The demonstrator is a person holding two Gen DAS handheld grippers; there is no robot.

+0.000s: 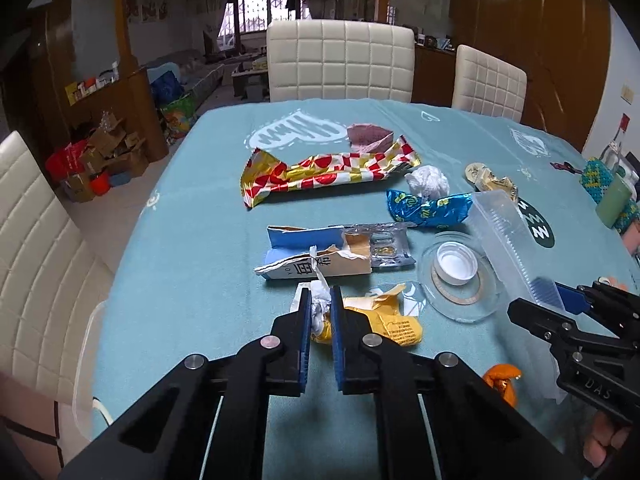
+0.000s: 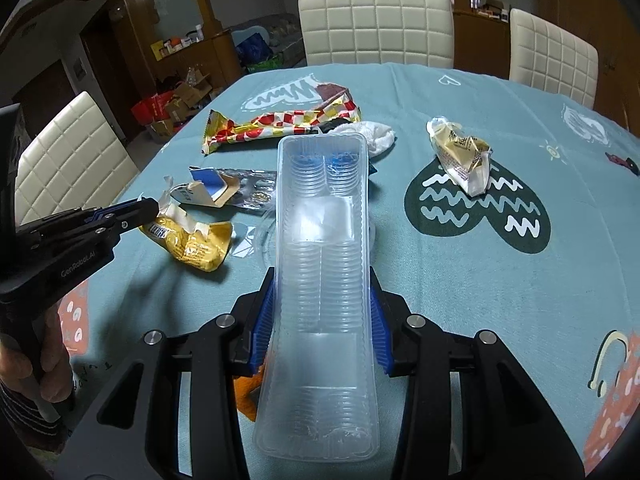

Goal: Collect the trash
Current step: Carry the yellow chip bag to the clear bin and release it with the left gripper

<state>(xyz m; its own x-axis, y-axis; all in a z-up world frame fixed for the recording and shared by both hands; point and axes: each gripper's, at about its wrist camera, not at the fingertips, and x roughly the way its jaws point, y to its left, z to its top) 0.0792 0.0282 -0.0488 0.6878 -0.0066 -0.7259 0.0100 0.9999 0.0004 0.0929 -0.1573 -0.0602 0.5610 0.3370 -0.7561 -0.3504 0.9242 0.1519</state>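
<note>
Your left gripper [image 1: 321,312] has its jaws clamped on the torn white top of the yellow wrapper [image 2: 192,242], near left on the teal tablecloth [image 2: 460,280]; its print is too small to read. Your right gripper [image 2: 322,320] grips the clear plastic tray [image 2: 324,280] by its long sides. "GenRobot.AI" reads on the left gripper's body. The torn blue carton [image 1: 316,254] shows Chinese characters. The red-gold checked wrapper [image 1: 328,172] lies farther back.

Black tool [image 1: 320,306] (blue pads [image 1: 338,320]), silver screws.
</note>
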